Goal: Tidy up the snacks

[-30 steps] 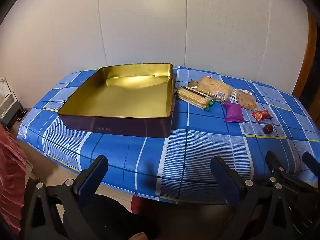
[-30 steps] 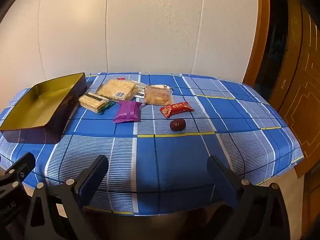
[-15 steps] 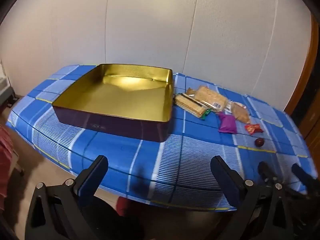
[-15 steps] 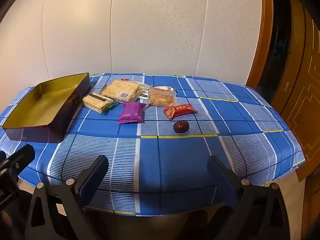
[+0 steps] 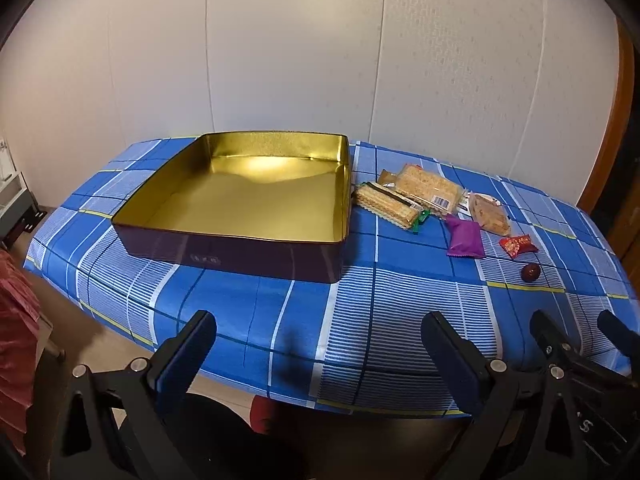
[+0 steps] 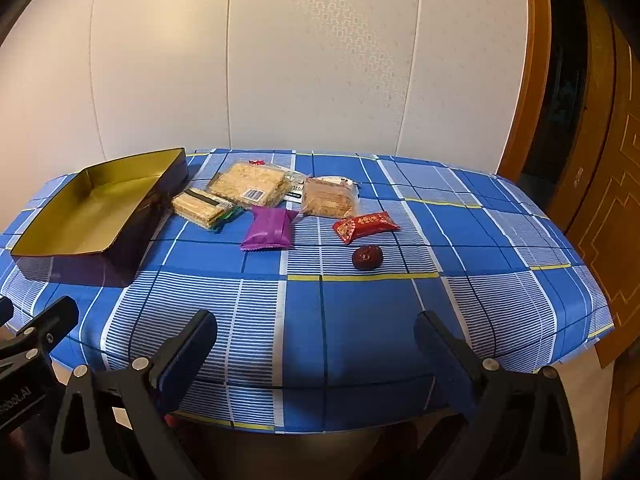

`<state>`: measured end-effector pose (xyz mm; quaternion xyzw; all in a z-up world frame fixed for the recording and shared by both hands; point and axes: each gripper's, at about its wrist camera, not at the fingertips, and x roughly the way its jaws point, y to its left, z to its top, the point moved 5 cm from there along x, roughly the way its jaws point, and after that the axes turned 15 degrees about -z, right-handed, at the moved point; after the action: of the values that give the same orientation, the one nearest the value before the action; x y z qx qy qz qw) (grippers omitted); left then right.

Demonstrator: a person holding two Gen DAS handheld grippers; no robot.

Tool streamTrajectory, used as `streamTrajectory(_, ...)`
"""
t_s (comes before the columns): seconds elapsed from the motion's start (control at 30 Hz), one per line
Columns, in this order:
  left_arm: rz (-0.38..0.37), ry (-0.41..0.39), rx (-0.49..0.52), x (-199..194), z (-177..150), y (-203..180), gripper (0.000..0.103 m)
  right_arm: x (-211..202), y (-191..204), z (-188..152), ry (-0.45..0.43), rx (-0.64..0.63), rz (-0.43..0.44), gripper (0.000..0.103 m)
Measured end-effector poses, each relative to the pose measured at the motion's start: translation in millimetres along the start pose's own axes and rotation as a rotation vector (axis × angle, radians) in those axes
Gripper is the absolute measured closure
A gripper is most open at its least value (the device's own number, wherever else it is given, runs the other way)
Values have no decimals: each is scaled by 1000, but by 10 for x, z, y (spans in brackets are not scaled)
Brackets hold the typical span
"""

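An empty gold-lined tin (image 5: pixel 256 204) (image 6: pixel 92 208) with dark purple walls sits on the left of the blue checked tablecloth. To its right lie several snacks: a cracker pack with a green end (image 5: pixel 388 204) (image 6: pixel 204 208), a larger barcode pack (image 5: pixel 432 188) (image 6: pixel 252 186), a clear-wrapped cake (image 5: pixel 490 214) (image 6: pixel 330 198), a purple packet (image 5: pixel 464 238) (image 6: pixel 270 228), a red candy (image 5: pixel 518 245) (image 6: pixel 366 225) and a dark red date (image 5: pixel 531 271) (image 6: pixel 367 257). My left gripper (image 5: pixel 320 352) and right gripper (image 6: pixel 316 354) hover open at the table's near edge, both holding nothing.
The table (image 6: pixel 360 320) stands against a white panelled wall. A wooden door frame (image 6: pixel 538 80) and cabinet rise on the right. A red cloth (image 5: pixel 16 344) hangs at the left edge, and the right gripper's fingers (image 5: pixel 560 344) show beside the left one.
Both grippers have risen and drawn back slightly, so the table sits lower and farther in view. Nothing on the table has moved, and both stay open.
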<state>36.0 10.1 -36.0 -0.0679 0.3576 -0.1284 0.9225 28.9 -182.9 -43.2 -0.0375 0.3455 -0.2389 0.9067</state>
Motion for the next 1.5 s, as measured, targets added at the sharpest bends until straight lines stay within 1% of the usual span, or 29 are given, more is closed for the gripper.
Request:
streamTrajectory(0.33, 6, 2, 23, -12, -12, -23, 0, -7, 1, -7, -3, 4, 8, 2)
streamTrajectory(1.5, -5, 12, 28, -14, -7, -85, 0, -24, -38, 8, -14, 6, 9, 2)
